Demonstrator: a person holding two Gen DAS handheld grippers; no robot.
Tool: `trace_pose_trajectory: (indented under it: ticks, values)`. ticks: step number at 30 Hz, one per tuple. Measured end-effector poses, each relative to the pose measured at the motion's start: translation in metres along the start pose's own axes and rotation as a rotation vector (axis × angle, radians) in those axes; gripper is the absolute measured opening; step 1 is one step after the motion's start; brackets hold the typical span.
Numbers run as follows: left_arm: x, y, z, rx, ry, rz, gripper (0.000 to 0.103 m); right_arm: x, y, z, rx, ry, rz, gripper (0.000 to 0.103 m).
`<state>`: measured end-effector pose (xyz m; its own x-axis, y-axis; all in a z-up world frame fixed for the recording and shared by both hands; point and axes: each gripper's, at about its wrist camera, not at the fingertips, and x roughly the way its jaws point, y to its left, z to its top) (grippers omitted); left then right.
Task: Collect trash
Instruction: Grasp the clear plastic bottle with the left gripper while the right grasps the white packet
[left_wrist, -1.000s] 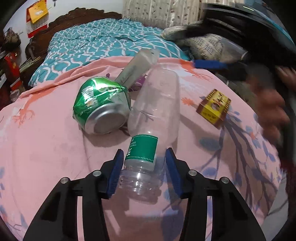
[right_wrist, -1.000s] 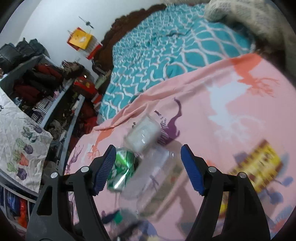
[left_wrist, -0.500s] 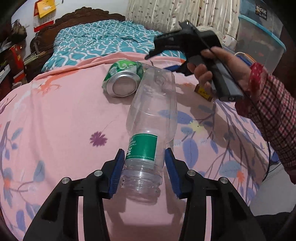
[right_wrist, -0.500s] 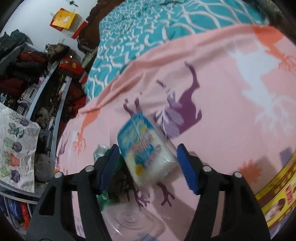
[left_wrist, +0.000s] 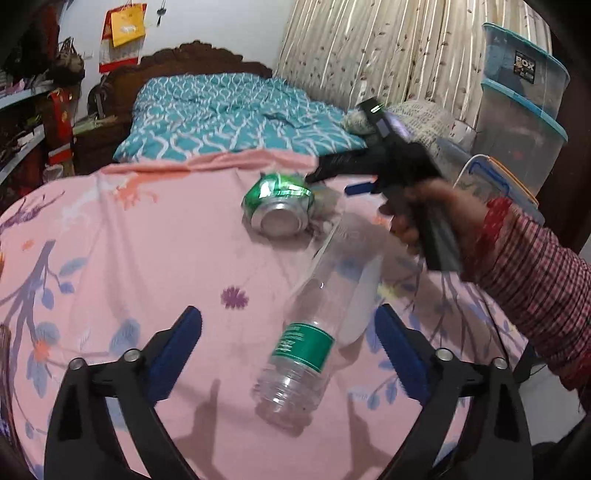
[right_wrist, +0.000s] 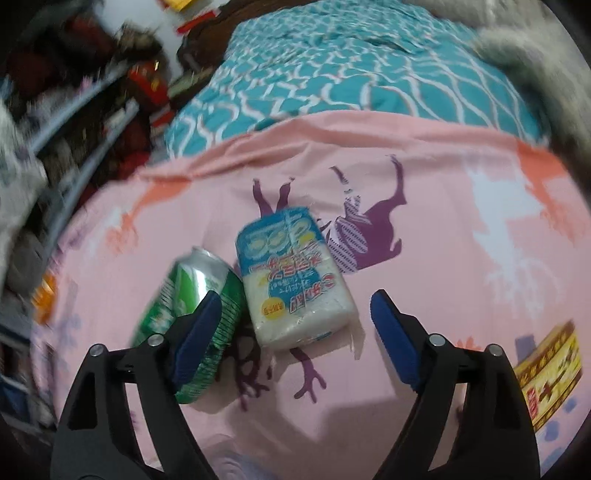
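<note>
On the pink printed bedsheet (left_wrist: 155, 236), near the front edge of the left wrist view, the clear plastic bottle with the green label (left_wrist: 317, 325) lies on its side between the fingers of the left gripper (left_wrist: 288, 334), touching neither pad. A second ago, and still half a second ago, those blue pads were clamped on the bottle just below the label; the jaws have just been opening and now stand wide apart, so the bottle has been let go and rests on the sheet with its base toward the camera and its neck end pointing far and right. Beyond it lies the crushed green aluminium can (left_wrist: 280, 206), its bottom end facing the camera, now close to the bottle rather than off to the far left. The right gripper (right_wrist: 295, 321), held by a hand with a checked red sleeve (left_wrist: 539, 280), hovers over the can's far right side. Half a second ago its pads were close around the white and blue plastic packet of tissues (right_wrist: 291, 280); its jaws have just been opening too, and the packet now lies free on the sheet, touching the can on its left. A yellow and brown cardboard box (right_wrist: 546, 373) sits well apart at the near right. Both pieces seem to have been dropped into one heap, so the gathering looks partly done, with the box probably still to bring over.
</note>
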<state>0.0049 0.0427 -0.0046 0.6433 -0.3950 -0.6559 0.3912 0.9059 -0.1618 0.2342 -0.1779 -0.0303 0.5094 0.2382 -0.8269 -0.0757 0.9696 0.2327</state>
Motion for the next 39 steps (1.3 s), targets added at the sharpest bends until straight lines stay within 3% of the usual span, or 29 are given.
trace_pose_trajectory:
  ticks: [4,5,6,14,19,24,25,27,29,33,39]
  values:
    - [0.022,-0.013,0.008,0.043,0.027,0.007,0.092,0.025,0.01,-0.004,-0.103,0.051,-0.086,0.082]
    - [0.028,-0.015,0.01,0.054,0.037,0.015,0.092,0.029,0.01,-0.006,-0.115,0.062,-0.095,0.067]
    - [0.036,-0.019,0.011,0.066,0.055,0.031,0.092,0.031,0.009,-0.007,-0.126,0.065,-0.101,0.065]
    - [0.065,-0.004,0.015,0.013,0.134,0.016,0.095,-0.038,-0.016,-0.028,-0.068,-0.118,-0.089,0.063]
    - [0.074,-0.012,0.013,0.039,0.165,0.037,0.094,-0.089,-0.048,-0.087,0.012,-0.16,-0.048,0.063]
    - [0.085,-0.02,0.01,0.033,0.216,0.036,0.094,-0.126,-0.073,-0.151,0.075,-0.188,-0.094,0.063]
    - [0.087,-0.022,0.01,0.027,0.222,0.038,0.092,-0.132,-0.077,-0.164,0.081,-0.192,-0.112,0.064]
    - [0.09,-0.027,0.01,0.031,0.232,0.056,0.072,-0.141,-0.085,-0.182,0.089,-0.201,-0.154,0.064]
    - [0.093,-0.031,0.011,0.033,0.241,0.062,0.066,-0.148,-0.095,-0.199,0.11,-0.207,-0.17,0.064]
    - [0.092,-0.047,0.012,0.043,0.246,0.021,0.066,-0.161,-0.118,-0.226,0.182,-0.227,-0.174,0.063]
    - [0.085,-0.1,0.015,0.168,0.211,-0.081,0.066,-0.174,-0.146,-0.251,0.257,-0.242,-0.221,0.063]
